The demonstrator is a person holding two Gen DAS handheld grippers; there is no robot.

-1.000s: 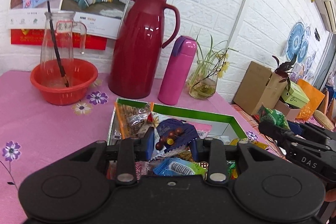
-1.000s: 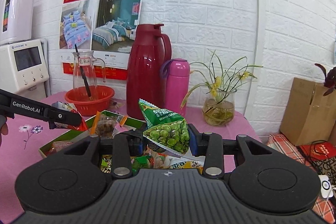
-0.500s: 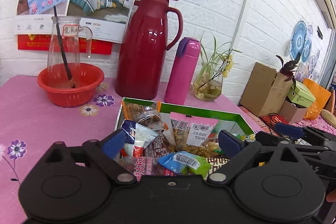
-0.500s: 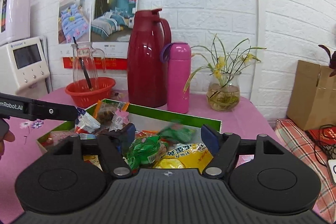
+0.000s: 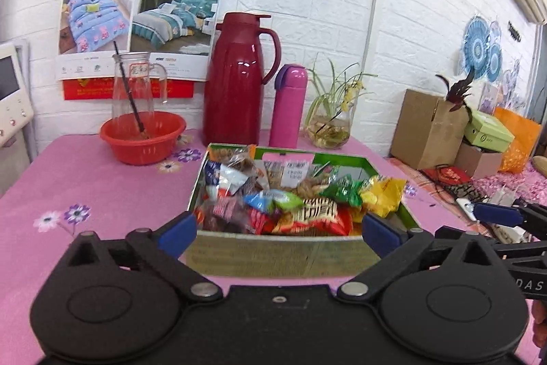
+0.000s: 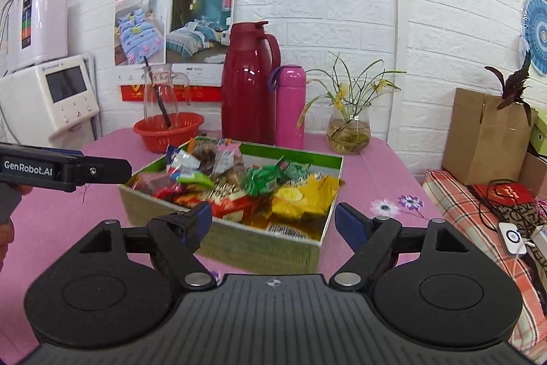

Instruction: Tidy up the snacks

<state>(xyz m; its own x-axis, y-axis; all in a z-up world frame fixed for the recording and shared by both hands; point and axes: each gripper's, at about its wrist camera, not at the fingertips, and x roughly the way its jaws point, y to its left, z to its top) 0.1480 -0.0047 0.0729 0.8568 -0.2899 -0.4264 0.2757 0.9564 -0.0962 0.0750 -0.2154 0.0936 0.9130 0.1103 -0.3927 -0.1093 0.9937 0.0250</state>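
Note:
A green-lined cardboard box [image 5: 283,253] on the pink table holds several snack packets: green pea bags [image 6: 270,175], a yellow bag [image 6: 304,197], red and blue packets [image 5: 270,199]. The box also shows in the right wrist view [image 6: 259,247]. My left gripper [image 5: 278,230] is open and empty, just in front of the box's near wall. My right gripper [image 6: 271,223] is open and empty, at the box's near right corner. Each gripper shows at the edge of the other's view.
A red bowl with a glass jug [image 5: 142,139], a dark red thermos jug [image 5: 237,81], a pink bottle [image 5: 289,106] and a plant vase [image 5: 330,129] stand behind the box. Cardboard boxes [image 5: 427,129] lie to the right, a white appliance [image 6: 48,98] to the left.
Both grippers opened and dropped their packets into the box, the left a dark blue one, the right a green pea bag. Both then pulled back toward me from the box.

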